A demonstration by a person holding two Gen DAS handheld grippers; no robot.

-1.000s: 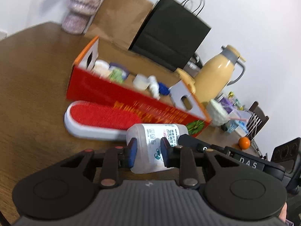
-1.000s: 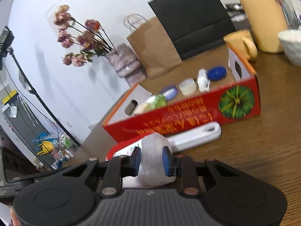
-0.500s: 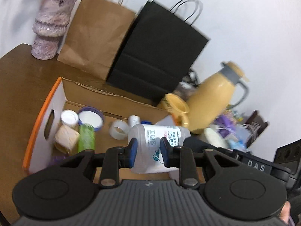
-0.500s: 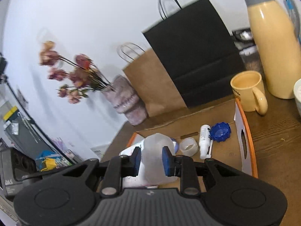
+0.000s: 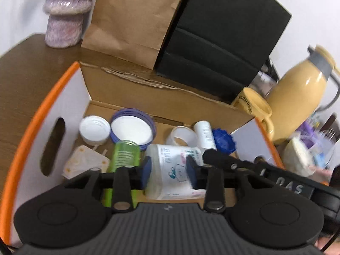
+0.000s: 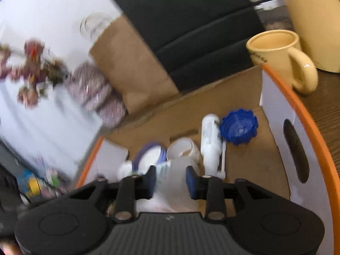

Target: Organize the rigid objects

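A translucent white bottle (image 5: pixel 170 161) with a printed label lies on its side low inside the open cardboard box (image 5: pixel 63 110), among the things on its floor. My left gripper (image 5: pixel 169 170) straddles its middle and its jaws are opening, the blue pads standing off the bottle's sides. My right gripper (image 6: pixel 171 177) straddles the bottle's (image 6: pixel 176 191) blurred end from the other side, its jaws also opening. The right gripper's black body (image 5: pixel 265 174) shows in the left wrist view.
The box holds a white lid (image 5: pixel 94 129), a purple-rimmed lid (image 5: pixel 132 128), a green bottle (image 5: pixel 125 153), a tape roll (image 5: pixel 180 135), a white tube (image 6: pixel 210 140) and a blue cap (image 6: pixel 239 129). Behind it stand a brown bag (image 5: pixel 131 17), a black bag (image 5: pixel 223 31), a vase (image 5: pixel 65 17), a mug (image 6: pixel 276 53) and a jug (image 5: pixel 301 85).
Both grippers carried the bottle from above the table and the red brush over the box's front wall and down into it. Both pairs of jaws have widened around the bottle.
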